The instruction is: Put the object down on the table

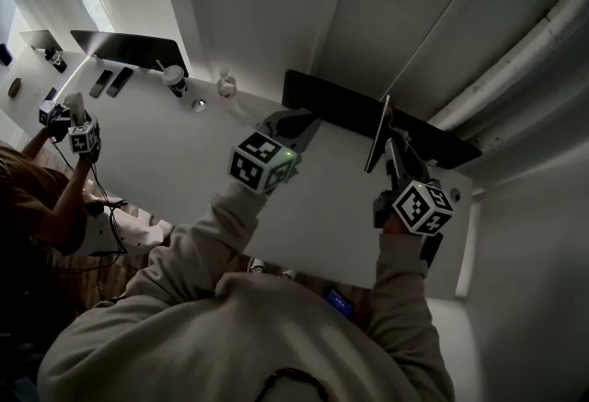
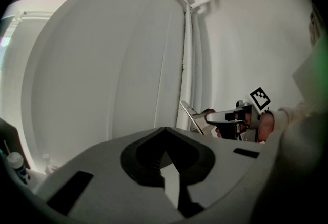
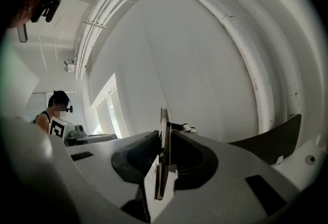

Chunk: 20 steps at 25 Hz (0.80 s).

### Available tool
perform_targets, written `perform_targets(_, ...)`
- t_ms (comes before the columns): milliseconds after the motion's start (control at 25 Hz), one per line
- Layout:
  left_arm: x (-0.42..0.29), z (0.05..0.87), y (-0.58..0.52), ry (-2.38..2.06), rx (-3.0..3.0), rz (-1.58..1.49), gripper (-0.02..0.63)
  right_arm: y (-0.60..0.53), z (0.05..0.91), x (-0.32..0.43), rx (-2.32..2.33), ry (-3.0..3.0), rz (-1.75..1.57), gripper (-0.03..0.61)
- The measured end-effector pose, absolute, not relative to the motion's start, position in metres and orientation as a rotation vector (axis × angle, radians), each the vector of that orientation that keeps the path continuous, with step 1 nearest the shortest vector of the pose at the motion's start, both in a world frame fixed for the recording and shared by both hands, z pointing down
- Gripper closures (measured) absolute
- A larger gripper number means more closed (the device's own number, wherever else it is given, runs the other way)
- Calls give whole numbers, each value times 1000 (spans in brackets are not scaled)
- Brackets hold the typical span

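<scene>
The only print you can make out is the black-and-white square pattern on your two marker cubes, one on the left gripper [image 1: 293, 122] at [image 1: 262, 161] and one on the right gripper [image 1: 391, 152] at [image 1: 423, 207]. The lidded cup [image 1: 175, 78] at the far edge of the white table [image 1: 184, 143] has a dark band around it, but it is too small to read.

Your right gripper's fingers [image 3: 154, 174] are clamped on a thin flat plate [image 3: 163, 133]. In the right gripper view the plate is edge-on and runs straight up the middle between them, with a pad against each face. In the head view the plate [image 1: 377, 138] stands on its edge, nearly upright, over the right part of the table. It is just in front of the long dark panel [image 1: 340, 110] along the back edge. You cannot tell from these views whether its lower edge touches the tabletop (the left gripper view only shows it sticking out of your right gripper at a slant).

Your left gripper's fingers [image 2: 171, 182] are together with nothing between them. It hangs over the middle of the table, apart from the plate.

At the far left, another person [image 1: 37, 198] holds a gripper of the same kind [image 1: 83, 138] over that end of the table.
</scene>
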<state>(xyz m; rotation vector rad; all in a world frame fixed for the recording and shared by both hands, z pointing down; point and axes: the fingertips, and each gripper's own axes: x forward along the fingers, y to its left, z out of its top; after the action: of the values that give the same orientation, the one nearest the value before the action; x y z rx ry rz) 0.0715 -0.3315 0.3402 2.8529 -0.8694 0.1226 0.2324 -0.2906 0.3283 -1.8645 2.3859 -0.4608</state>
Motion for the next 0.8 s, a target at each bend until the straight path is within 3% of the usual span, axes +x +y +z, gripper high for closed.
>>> perform_targets(800, 87, 440, -318, -792, 2727, 251, 609, -282, 422, 242, -1899, 2347, -702, 482)
